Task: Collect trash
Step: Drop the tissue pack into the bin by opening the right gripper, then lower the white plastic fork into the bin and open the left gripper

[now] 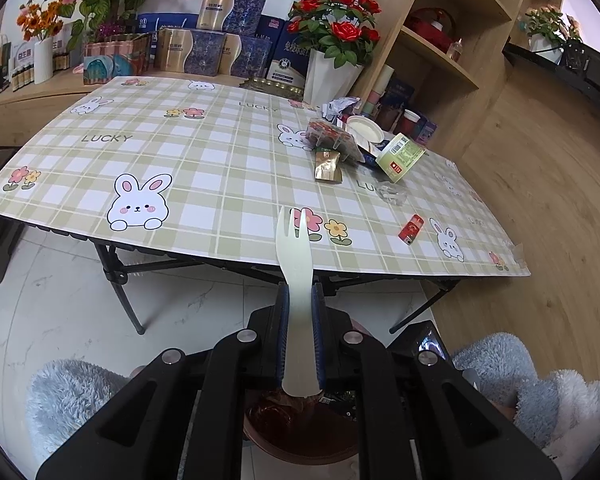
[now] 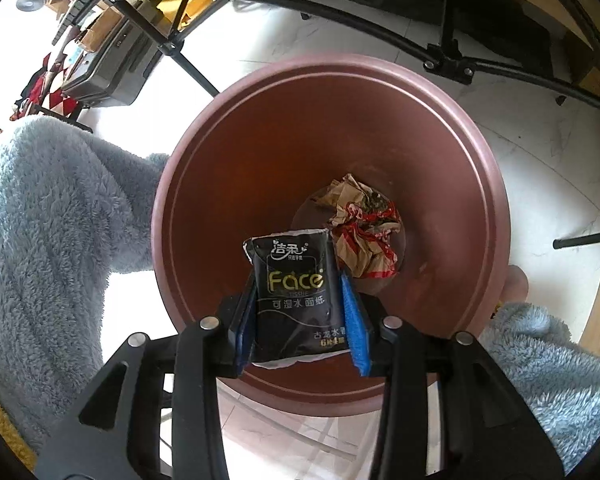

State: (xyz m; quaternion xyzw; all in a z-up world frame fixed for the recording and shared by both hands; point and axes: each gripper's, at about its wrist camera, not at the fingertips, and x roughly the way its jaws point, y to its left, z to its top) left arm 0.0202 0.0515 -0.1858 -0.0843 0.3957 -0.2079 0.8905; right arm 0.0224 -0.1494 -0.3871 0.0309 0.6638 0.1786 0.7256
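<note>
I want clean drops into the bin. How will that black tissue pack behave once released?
The black tissue pack looks soft and light: its film wrinkles between the right gripper's fingers. It will probably fall flat without rolling. It hangs over the brown bin, so it should land beside the crumpled wrapper.

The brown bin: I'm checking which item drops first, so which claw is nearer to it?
Right. The right claw hangs over the brown bin, gripping a black tissue pack. The left claw points at the table, holding a fork.

Both views are evenly lit by bright daylight. Strong fisheye bending and dark vignetting are seen at the edges. Glare is thrown off the white floor tiles [image 2: 548, 128]; focus is sharp.
</note>
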